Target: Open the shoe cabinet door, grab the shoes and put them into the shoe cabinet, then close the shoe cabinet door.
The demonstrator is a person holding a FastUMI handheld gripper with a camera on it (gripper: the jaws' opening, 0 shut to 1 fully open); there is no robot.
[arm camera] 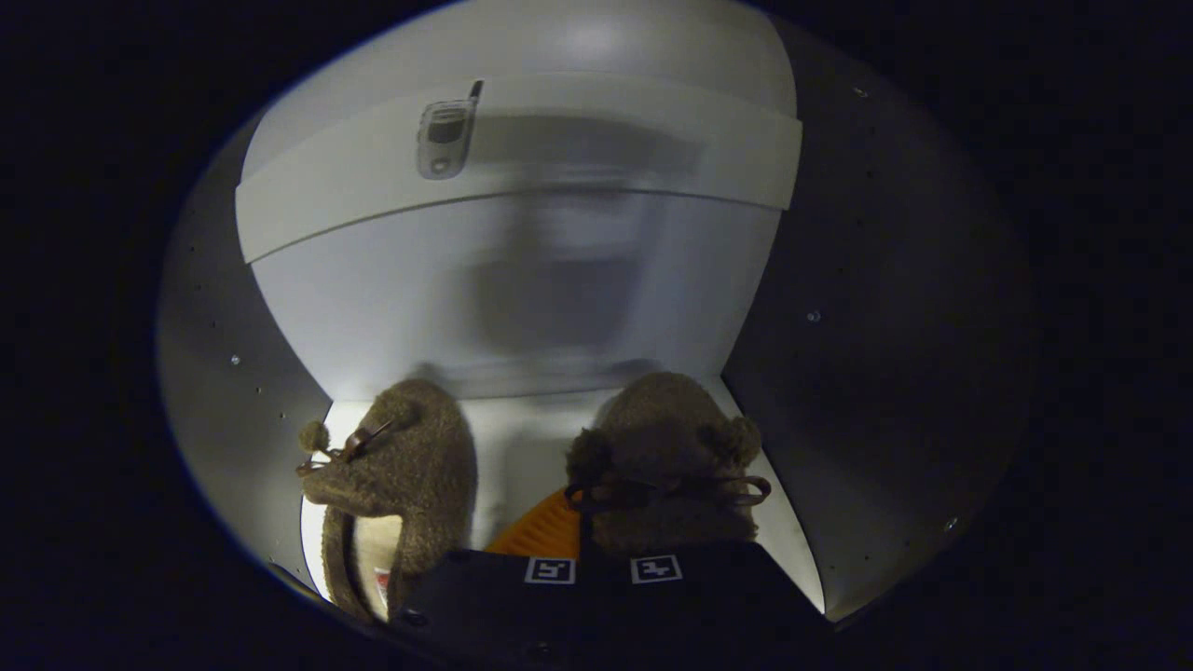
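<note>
I am looking into the white shoe cabinet (522, 289). Two brown fuzzy slippers with pom-poms and bows stand side by side, toes toward the back panel, on its bottom board (527, 438). The left slipper (401, 466) rests free, just left of my fingers. The right slipper (666, 447) sits straight ahead of my gripper (585, 536). The fingers are drawn close together at its heel rim, which seems pinched between them. The slipper's heel end is hidden behind the gripper body.
An upper shelf (578, 149) spans the cabinet above the slippers, with a small grey flip-phone shape (445, 130) on its front face. The left side wall (224, 373) and the right side wall (867, 373) stand close on both sides, dotted with peg holes.
</note>
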